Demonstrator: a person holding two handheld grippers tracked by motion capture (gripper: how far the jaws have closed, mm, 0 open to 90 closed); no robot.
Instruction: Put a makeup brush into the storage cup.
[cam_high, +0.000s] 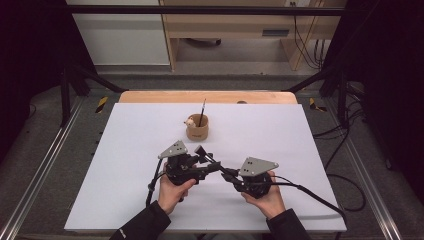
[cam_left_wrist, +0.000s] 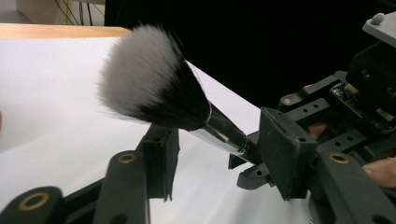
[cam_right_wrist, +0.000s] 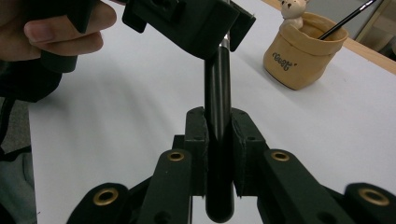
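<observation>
A makeup brush (cam_left_wrist: 154, 79) with a white-tipped black head and a black handle (cam_right_wrist: 217, 84) hangs above the white table (cam_high: 125, 150). My right gripper (cam_right_wrist: 218, 126) is shut on the lower handle, which runs up between its pads. My left gripper (cam_left_wrist: 219, 149) has a jaw on each side of the silver ferrule just below the bristles, with gaps between pads and brush. From the high view, the left gripper (cam_high: 210, 162) and right gripper (cam_high: 227, 172) meet tip to tip at the table's middle, with the brush head (cam_high: 200, 149) pointing away from me.
A tan fabric cup (cam_high: 197, 131) stands behind the grippers with a thin brush (cam_high: 202, 109) upright in it and a small bear figure (cam_right_wrist: 293, 11) at its rim. The table's wooden far edge (cam_high: 207, 96) lies beyond. Cables trail from both grippers.
</observation>
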